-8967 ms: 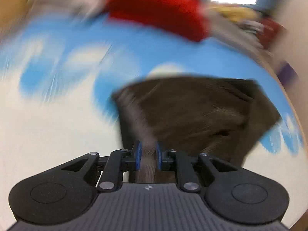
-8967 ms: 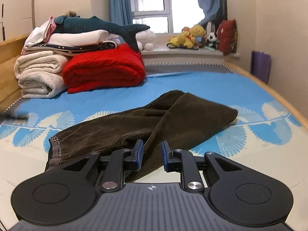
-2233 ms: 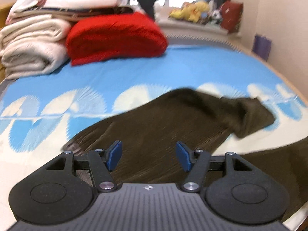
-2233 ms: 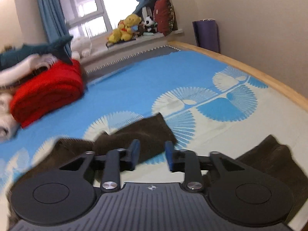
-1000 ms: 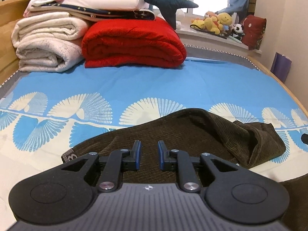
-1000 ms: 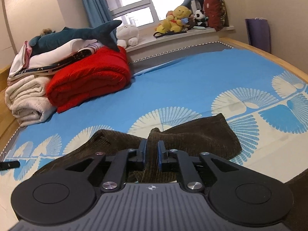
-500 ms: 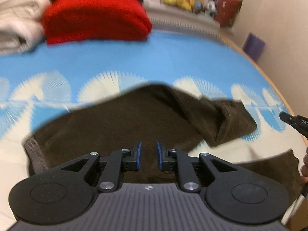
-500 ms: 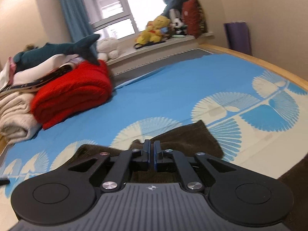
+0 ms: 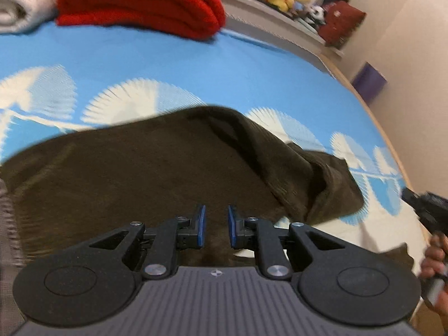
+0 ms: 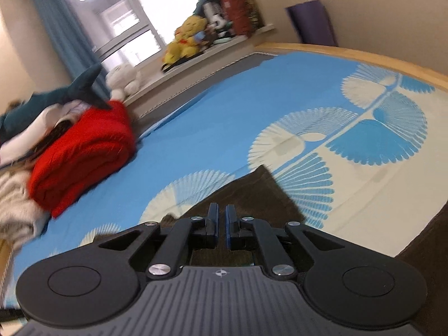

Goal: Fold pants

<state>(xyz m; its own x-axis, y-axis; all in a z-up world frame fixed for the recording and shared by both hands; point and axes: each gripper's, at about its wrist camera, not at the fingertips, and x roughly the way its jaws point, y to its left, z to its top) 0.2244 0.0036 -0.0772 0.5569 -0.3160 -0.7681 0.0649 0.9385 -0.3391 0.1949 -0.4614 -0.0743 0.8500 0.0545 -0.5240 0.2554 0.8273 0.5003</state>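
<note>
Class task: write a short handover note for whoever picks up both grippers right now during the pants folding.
Left gripper: fingers slightly apart over the brown pants, nothing visibly held.
Right gripper: fingers nearly shut, no cloth seen between them.
Pants: lying rumpled on the blue bed sheet, one leg bunched to the right.
Done: no neat fold shows yet.
Left: smooth the legs, lay them together, fold.
</note>
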